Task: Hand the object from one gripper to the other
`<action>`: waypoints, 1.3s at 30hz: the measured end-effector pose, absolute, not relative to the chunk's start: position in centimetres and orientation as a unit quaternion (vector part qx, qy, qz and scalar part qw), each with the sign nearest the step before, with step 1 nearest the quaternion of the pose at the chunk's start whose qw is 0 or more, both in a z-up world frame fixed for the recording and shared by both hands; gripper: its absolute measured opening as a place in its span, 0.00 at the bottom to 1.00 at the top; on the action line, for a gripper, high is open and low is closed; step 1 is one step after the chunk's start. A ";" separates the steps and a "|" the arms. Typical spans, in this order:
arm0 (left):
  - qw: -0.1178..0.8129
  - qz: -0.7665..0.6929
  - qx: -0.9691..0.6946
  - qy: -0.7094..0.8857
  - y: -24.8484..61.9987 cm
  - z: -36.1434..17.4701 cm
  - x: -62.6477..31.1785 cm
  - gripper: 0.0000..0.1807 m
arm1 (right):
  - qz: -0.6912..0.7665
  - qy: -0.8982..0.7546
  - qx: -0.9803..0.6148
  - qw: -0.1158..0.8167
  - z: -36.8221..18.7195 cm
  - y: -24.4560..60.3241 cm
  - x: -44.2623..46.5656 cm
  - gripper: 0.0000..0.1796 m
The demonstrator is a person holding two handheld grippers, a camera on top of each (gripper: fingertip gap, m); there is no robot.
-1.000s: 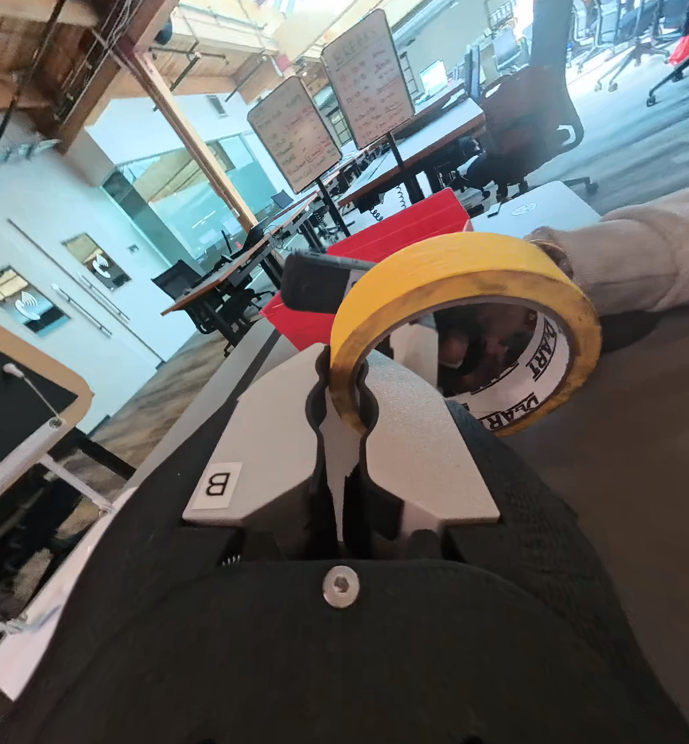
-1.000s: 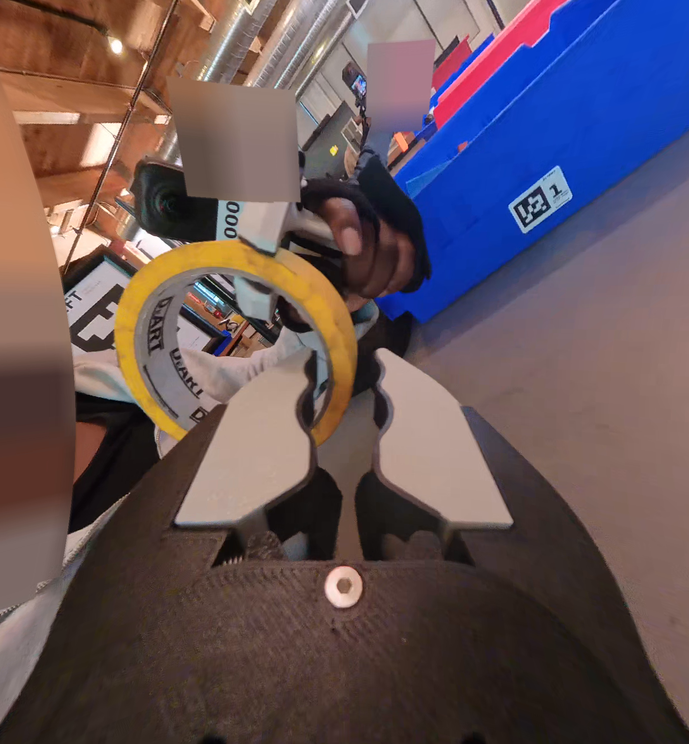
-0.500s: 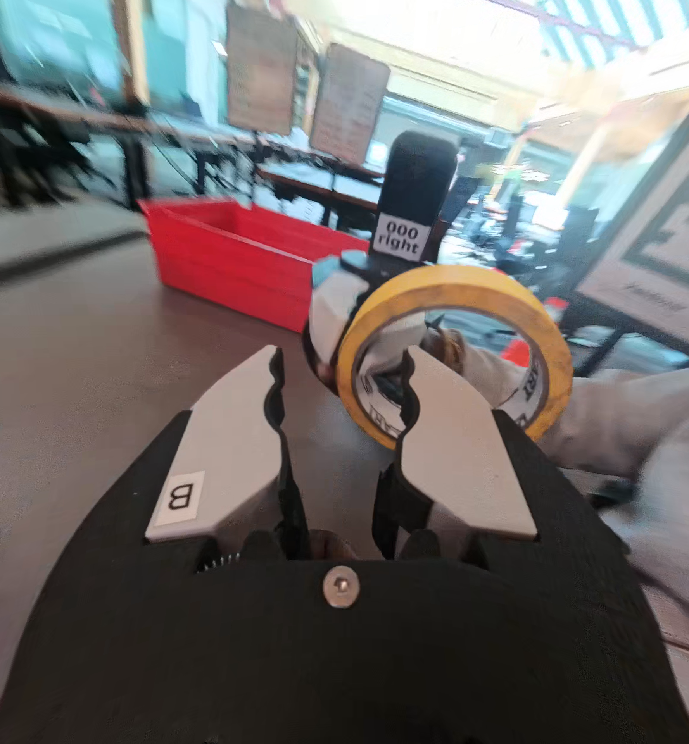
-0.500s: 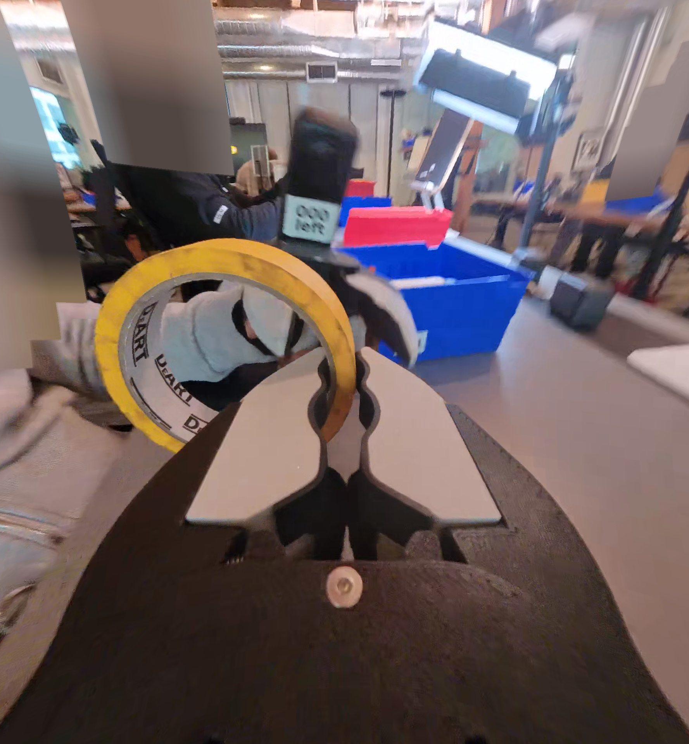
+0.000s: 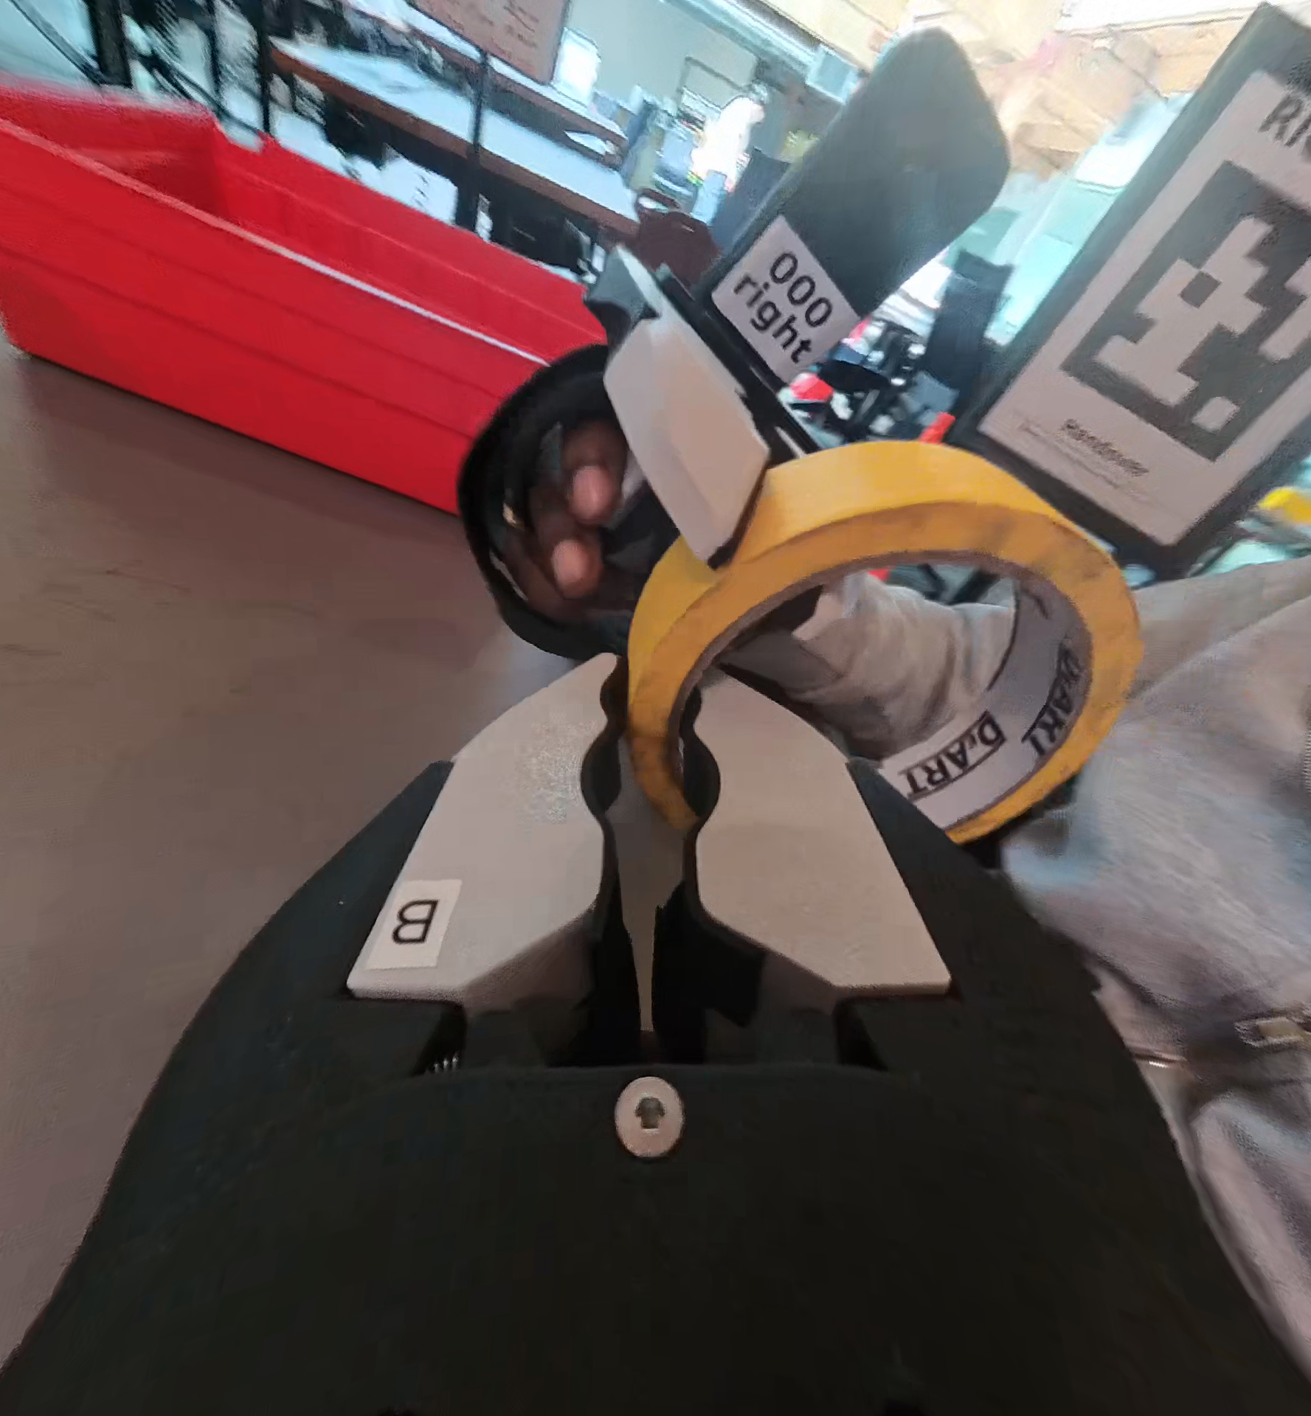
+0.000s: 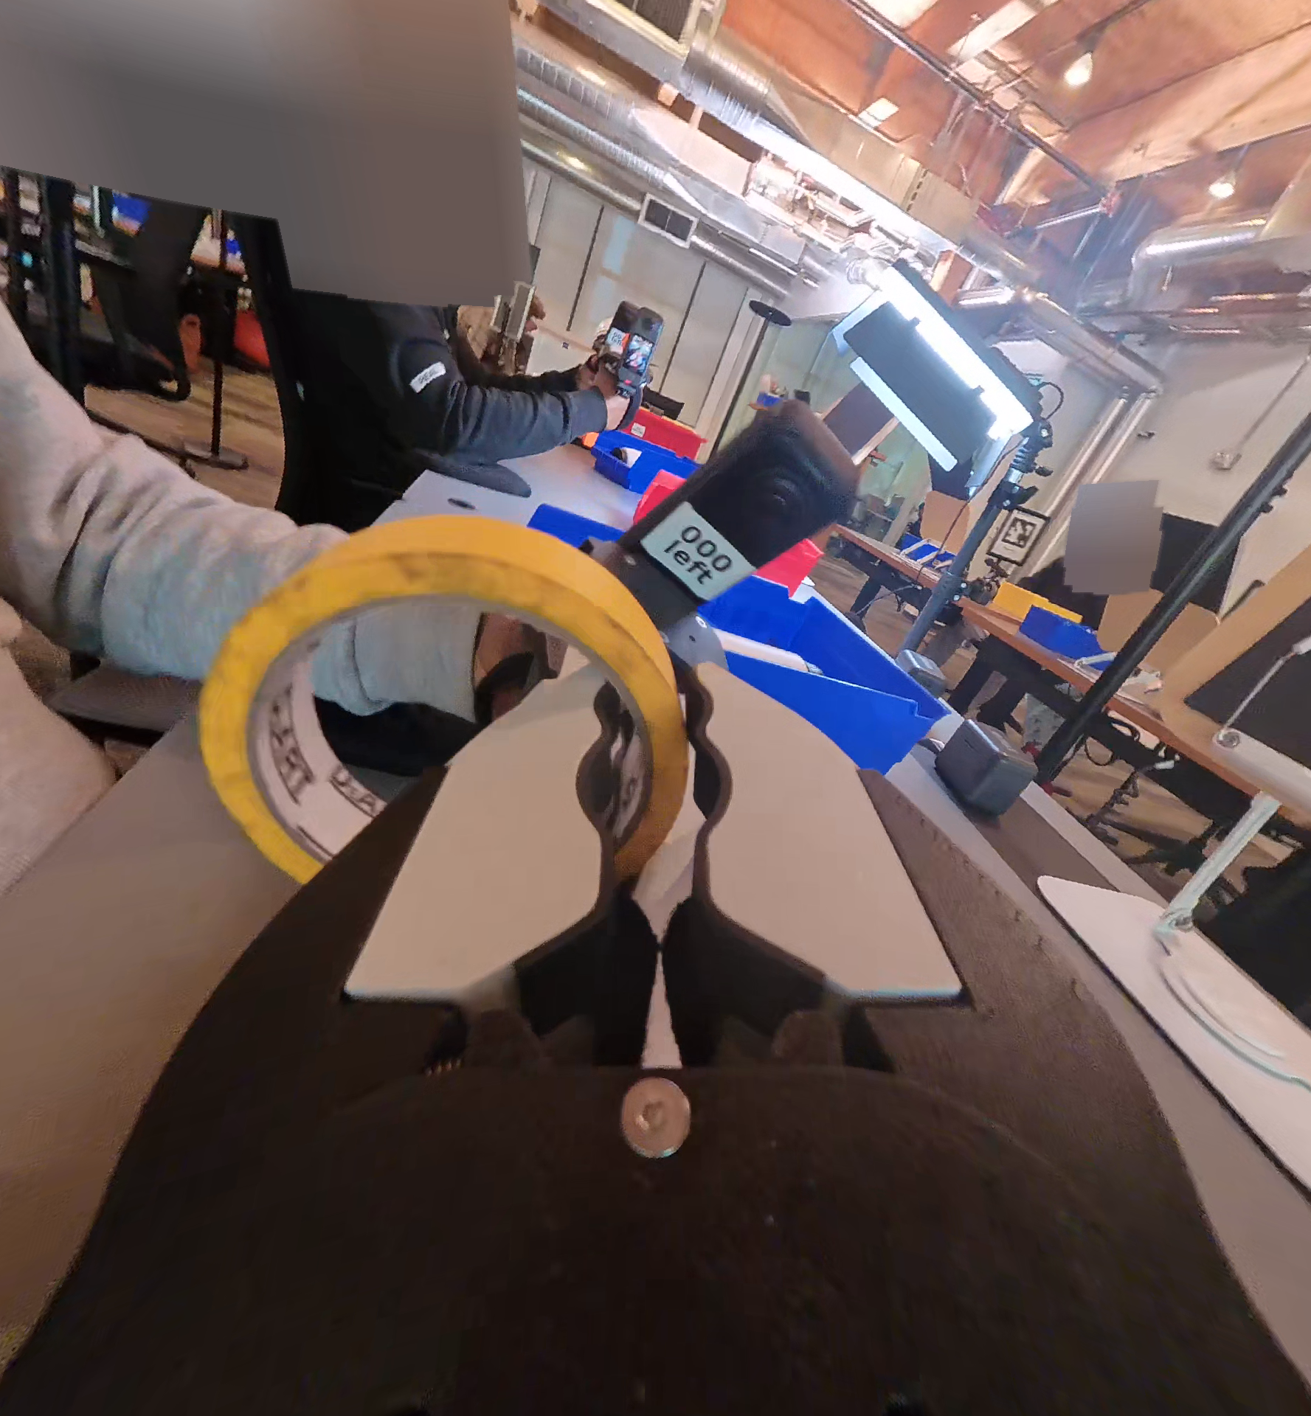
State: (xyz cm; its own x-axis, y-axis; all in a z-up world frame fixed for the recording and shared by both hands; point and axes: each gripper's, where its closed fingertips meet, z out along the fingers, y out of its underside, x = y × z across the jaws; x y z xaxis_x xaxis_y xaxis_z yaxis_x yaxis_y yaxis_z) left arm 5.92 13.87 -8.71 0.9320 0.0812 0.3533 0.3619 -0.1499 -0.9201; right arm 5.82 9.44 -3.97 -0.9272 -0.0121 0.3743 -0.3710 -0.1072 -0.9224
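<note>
Pinching opposite sides of the yellow tape roll [image 5: 878, 636] held above the grey table [image 5: 177, 651], left gripper [image 5: 648, 755] and right gripper [image 6: 648, 781] both clamp its band, so pulling apart before one lets go risks twisting or dropping it.

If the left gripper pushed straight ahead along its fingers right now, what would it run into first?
The left gripper is already shut on the yellow tape roll, so that goes with it. Next in line looks like the right gripper clamped on the roll's far side and the hand holding it; depth is uncertain.
</note>
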 end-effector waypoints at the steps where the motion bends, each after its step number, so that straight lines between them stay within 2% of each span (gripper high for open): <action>1: 0.640 -0.077 -0.751 -0.141 13.6 -8.5 5.4 0.06 | 0.735 -0.655 0.132 0.118 -3.8 9.5 5.6 0.11; 4: 0.661 0.041 -0.740 -0.118 12.4 -6.9 3.9 0.06 | 0.757 -0.646 0.065 0.074 -3.2 9.8 4.4 0.24; 8: 0.665 0.217 -0.712 -0.061 10.8 -4.5 2.5 0.06 | 0.756 -0.644 -0.053 -0.101 -3.9 9.8 2.9 0.38; 9: 0.660 0.258 -0.704 -0.044 10.5 -4.0 2.4 0.06 | 0.741 -0.648 -0.083 -0.155 -4.6 9.6 2.8 0.37; 13: 0.634 0.331 -0.698 0.001 10.4 -3.4 2.7 0.06 | 0.664 -0.643 -0.138 -0.354 -7.0 8.9 4.1 0.25; 16: 0.618 0.355 -0.701 0.031 10.8 -3.6 3.1 0.06 | 0.633 -0.655 -0.148 -0.385 -8.1 8.4 4.8 0.23; 18: 0.602 0.373 -0.704 0.047 11.0 -4.0 3.2 0.06 | 0.623 -0.663 -0.146 -0.389 -8.5 8.2 5.1 0.16; 20: 0.602 0.372 -0.704 0.055 11.3 -4.0 3.5 0.06 | 0.618 -0.671 -0.150 -0.380 -9.0 8.1 5.0 0.07; 23: 0.612 0.357 -0.705 0.042 11.5 -4.1 3.5 0.06 | 0.623 -0.685 -0.133 -0.353 -9.3 8.2 5.0 0.06; 25: 0.629 0.337 -0.701 0.016 11.4 -3.9 3.3 0.12 | 0.635 -0.694 -0.126 -0.314 -9.2 8.3 4.5 0.06; 29: 0.682 0.244 -0.686 -0.064 10.8 -3.3 2.7 0.21 | 0.685 -0.694 -0.086 -0.201 -7.7 8.9 3.3 0.06; 32: 0.697 0.099 -0.696 -0.142 10.8 -4.6 2.4 0.24 | 0.726 -0.682 -0.033 -0.083 -6.0 9.6 2.8 0.06; 36: 0.690 -0.092 -0.693 -0.186 12.2 -6.2 3.8 0.24 | 0.752 -0.658 0.033 0.032 -4.2 10.1 3.2 0.06; 39: 0.668 -0.113 -0.712 -0.185 13.0 -7.4 4.4 0.19 | 0.759 -0.645 0.060 0.059 -3.6 10.3 3.8 0.06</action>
State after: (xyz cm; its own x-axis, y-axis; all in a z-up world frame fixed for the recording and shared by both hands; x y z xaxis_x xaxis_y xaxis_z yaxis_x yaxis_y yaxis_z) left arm 4.44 12.98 -7.36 0.9058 0.1117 0.4087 0.4149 -0.0383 -0.9091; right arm 3.78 10.25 -3.57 -0.9859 0.0116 0.1670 -0.1666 -0.1603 -0.9729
